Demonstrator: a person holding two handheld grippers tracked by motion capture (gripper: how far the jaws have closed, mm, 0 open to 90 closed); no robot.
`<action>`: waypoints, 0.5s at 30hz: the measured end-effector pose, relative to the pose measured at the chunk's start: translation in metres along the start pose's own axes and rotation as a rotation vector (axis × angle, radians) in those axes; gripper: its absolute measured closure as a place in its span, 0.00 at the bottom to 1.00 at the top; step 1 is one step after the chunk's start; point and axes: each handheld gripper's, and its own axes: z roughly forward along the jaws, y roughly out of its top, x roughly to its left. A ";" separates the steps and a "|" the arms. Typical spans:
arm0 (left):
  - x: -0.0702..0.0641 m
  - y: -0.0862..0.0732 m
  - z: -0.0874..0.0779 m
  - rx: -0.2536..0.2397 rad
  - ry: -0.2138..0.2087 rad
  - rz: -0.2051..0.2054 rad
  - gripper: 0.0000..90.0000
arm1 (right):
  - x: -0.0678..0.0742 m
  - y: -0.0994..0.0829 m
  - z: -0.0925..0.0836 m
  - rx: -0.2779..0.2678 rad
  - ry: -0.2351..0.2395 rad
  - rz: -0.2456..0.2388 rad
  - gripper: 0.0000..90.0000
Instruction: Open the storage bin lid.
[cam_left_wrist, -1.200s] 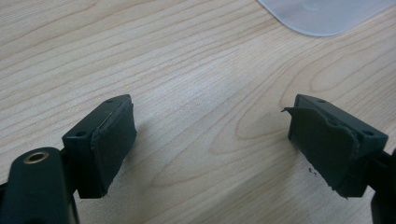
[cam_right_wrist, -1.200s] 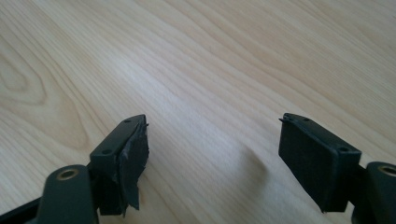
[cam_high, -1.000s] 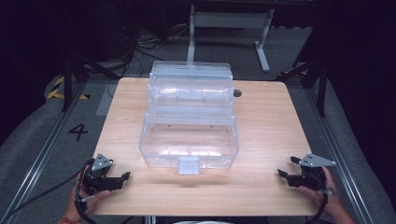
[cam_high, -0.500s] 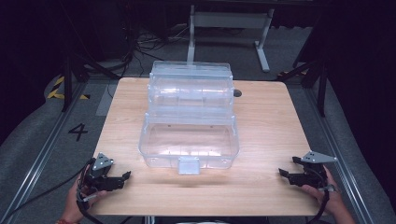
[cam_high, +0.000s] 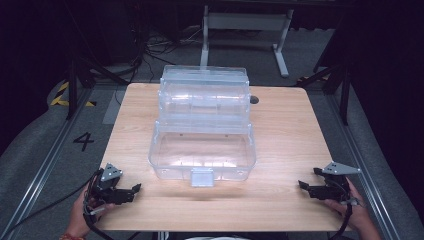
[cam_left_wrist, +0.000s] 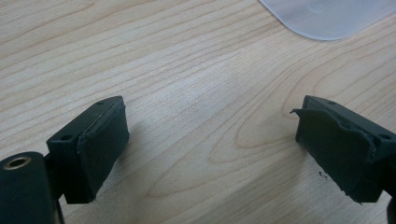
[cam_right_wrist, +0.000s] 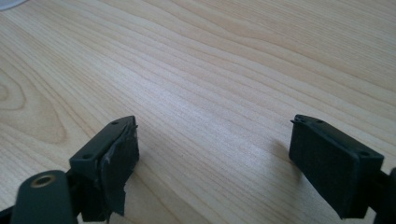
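Clear plastic box (cam_high: 202, 132) mid-table (cam_high: 290, 140), lid open, untouched. Left gripper (cam_high: 131, 192) has crept slightly inward at the near-left edge; right gripper (cam_high: 306, 186) barely shifted near-right. Both jaws wide, empty. Likely pre-approach.

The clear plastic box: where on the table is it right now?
High view: the clear plastic box sits mid-table, toward the far edge, its latch facing the person.

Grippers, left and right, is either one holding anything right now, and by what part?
Nothing is held. The left gripper and right gripper both have their jaws open over bare table, apart from the clear box.
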 end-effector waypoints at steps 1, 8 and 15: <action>-0.001 0.000 0.001 -0.001 -0.001 -0.008 0.10 | 0.000 0.000 0.000 0.000 0.000 0.000 0.18; -0.002 0.002 0.004 0.009 -0.006 -0.005 0.04 | 0.000 0.000 0.000 0.001 -0.005 0.004 0.17; -0.002 0.004 0.005 0.028 -0.011 0.014 0.00 | 0.000 0.000 0.000 0.005 -0.010 0.008 0.15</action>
